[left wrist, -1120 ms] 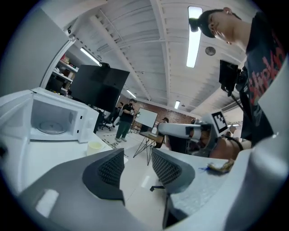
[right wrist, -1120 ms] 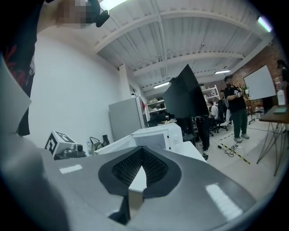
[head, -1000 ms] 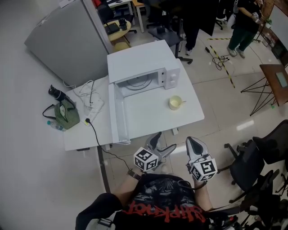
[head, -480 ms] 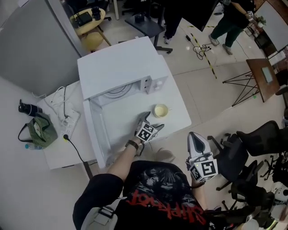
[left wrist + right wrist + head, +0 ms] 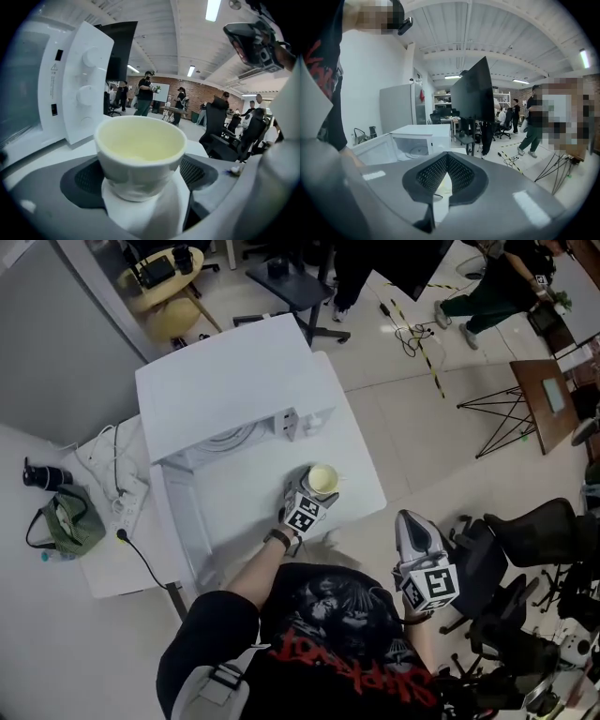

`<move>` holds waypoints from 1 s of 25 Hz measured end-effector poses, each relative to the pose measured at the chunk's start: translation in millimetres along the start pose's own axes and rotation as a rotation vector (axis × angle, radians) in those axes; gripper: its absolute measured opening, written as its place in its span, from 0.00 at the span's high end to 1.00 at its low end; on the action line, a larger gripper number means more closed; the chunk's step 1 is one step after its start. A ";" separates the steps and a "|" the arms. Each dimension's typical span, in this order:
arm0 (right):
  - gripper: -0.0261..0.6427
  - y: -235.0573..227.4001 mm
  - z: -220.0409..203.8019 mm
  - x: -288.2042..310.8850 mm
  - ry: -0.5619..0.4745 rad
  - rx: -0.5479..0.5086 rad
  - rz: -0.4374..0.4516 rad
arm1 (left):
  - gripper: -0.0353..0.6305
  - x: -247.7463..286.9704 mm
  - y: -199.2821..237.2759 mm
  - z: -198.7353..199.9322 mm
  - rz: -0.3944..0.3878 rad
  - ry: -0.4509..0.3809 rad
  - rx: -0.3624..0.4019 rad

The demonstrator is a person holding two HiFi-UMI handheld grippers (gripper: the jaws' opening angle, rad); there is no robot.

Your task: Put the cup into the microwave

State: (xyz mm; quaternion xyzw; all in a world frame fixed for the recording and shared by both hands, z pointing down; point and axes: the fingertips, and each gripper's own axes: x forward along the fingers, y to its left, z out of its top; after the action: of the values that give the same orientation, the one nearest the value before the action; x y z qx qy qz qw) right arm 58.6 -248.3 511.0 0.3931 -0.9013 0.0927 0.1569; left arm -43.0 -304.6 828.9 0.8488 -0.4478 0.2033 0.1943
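Observation:
The pale yellow cup (image 5: 323, 479) stands on the white table (image 5: 356, 460), in front of the microwave's control panel (image 5: 84, 89). My left gripper (image 5: 315, 487) is open, and its jaws reach around the cup (image 5: 139, 151) from the near side. I cannot see the pads pressing on it. The white microwave (image 5: 220, 390) has its door (image 5: 173, 521) swung wide open to the left, and the turntable shows inside. My right gripper (image 5: 413, 524) hangs off the table's near right corner, shut and empty. In the right gripper view the right gripper (image 5: 447, 164) points toward the microwave (image 5: 417, 139).
A green bag (image 5: 58, 521), a dark bottle (image 5: 42, 474) and a power strip with cables (image 5: 120, 495) lie at the table's left end. Black office chairs (image 5: 525, 540) stand to the right. People stand farther off in the room.
My left gripper went from near my body out over the table and now has its jaws around the cup. The right gripper shifted slightly beside the table's edge.

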 end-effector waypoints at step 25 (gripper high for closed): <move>0.96 13.8 8.6 50.6 -0.058 0.045 0.177 | 0.26 -208.4 77.0 35.7 0.229 -0.225 -0.359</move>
State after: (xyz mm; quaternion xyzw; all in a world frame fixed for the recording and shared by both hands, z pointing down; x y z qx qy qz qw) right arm 14.1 -275.9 520.4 0.3178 -0.9343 0.1152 0.1129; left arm -209.1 -221.2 702.0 0.7616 -0.5889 0.0455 0.2666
